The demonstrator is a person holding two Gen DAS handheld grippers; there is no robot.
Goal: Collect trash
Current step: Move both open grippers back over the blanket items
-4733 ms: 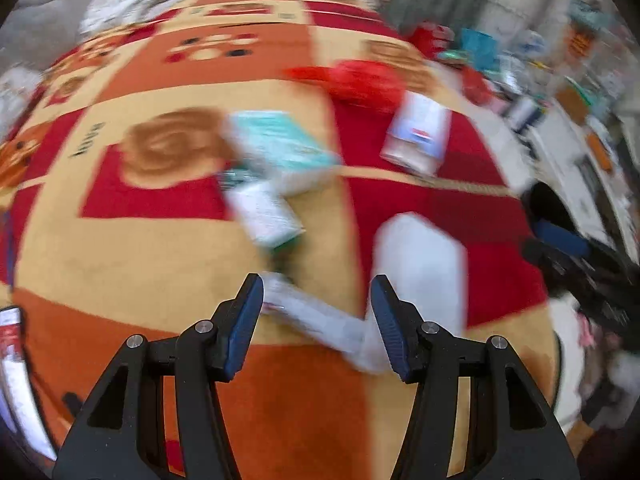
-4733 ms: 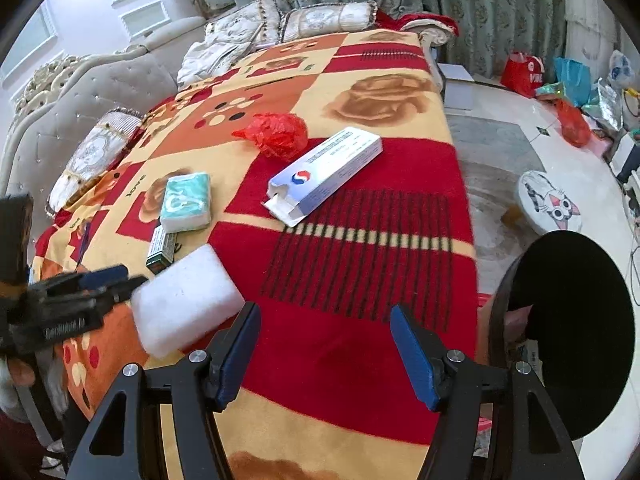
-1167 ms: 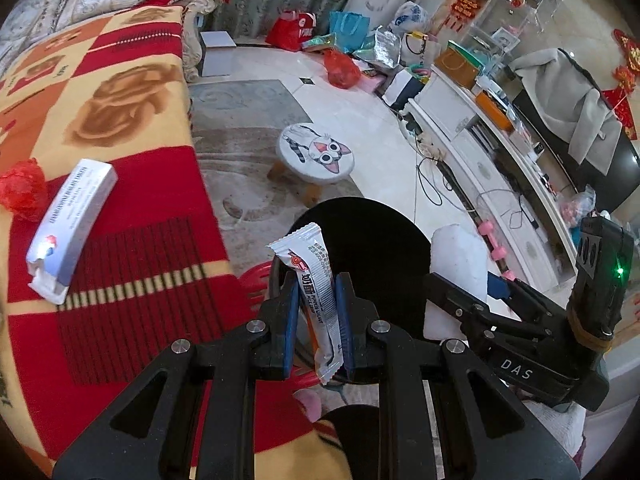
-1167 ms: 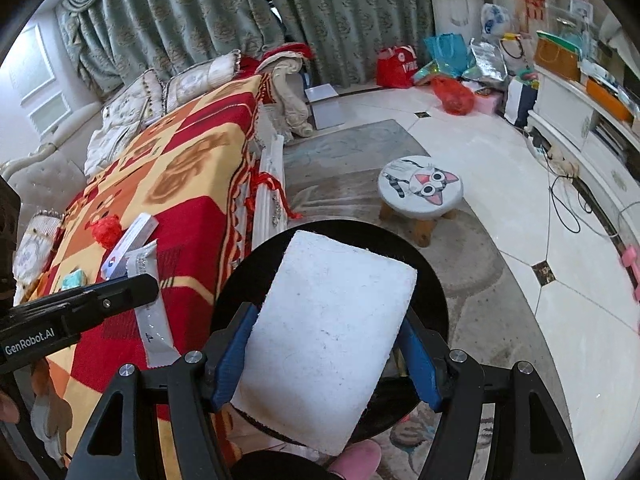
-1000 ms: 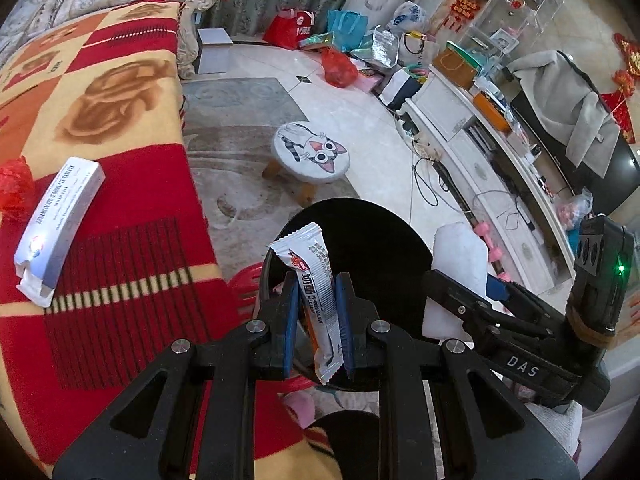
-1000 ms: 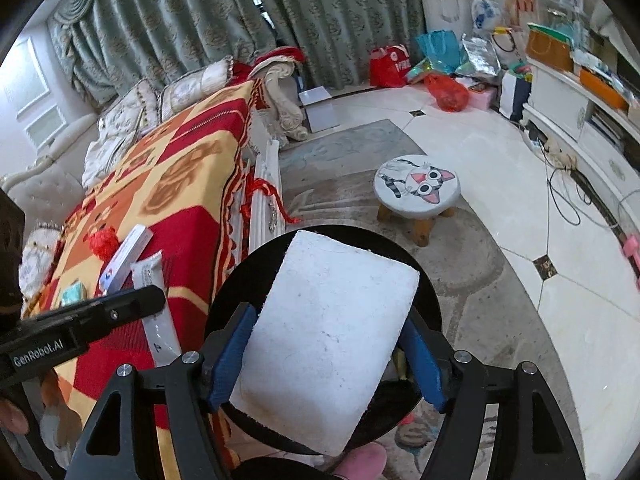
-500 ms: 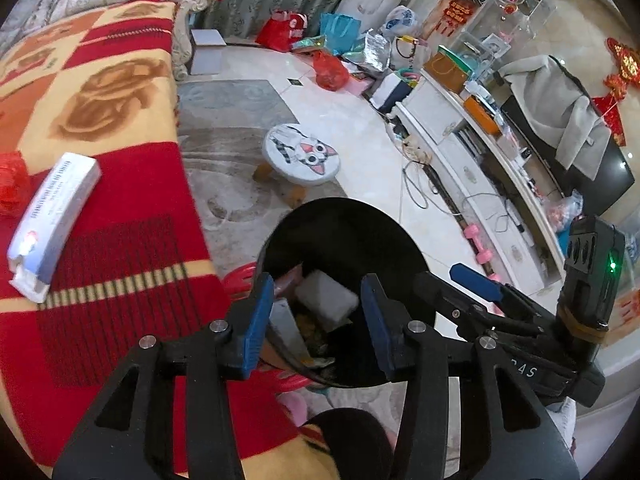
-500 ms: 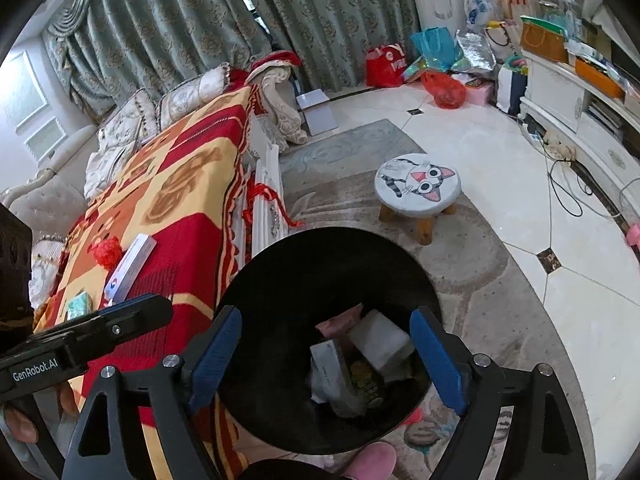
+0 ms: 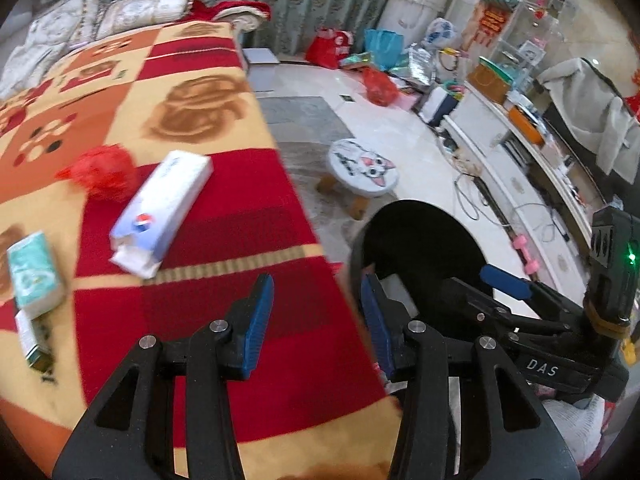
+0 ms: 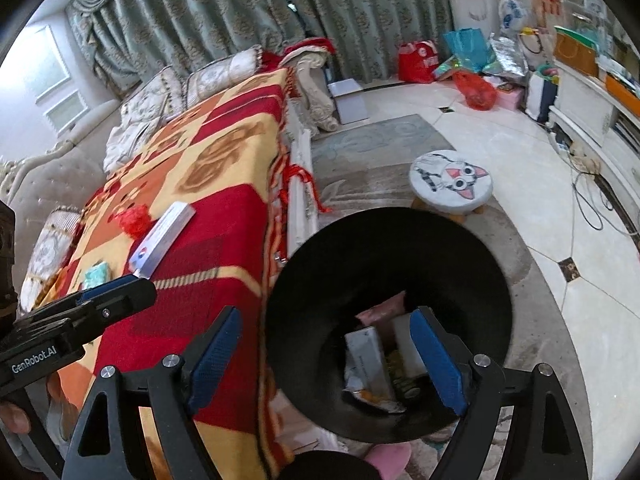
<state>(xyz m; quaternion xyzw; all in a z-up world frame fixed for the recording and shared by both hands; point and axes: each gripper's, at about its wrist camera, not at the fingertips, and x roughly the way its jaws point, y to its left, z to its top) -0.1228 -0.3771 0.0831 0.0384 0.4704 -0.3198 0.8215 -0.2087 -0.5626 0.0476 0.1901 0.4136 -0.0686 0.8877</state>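
Hovering wide and empty, left gripper [image 9: 316, 316] and right gripper [image 10: 326, 354] flank the round black bin [image 10: 400, 256]; next likely target: white-blue carton [image 9: 162, 210] near the bed's edge

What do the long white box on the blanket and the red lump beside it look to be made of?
The long white box looks like thin printed cardboard: flat faces, sharp edges, a torn open end flap. The red lump seems crumpled thin plastic, a bag or netting; blur leaves that open.
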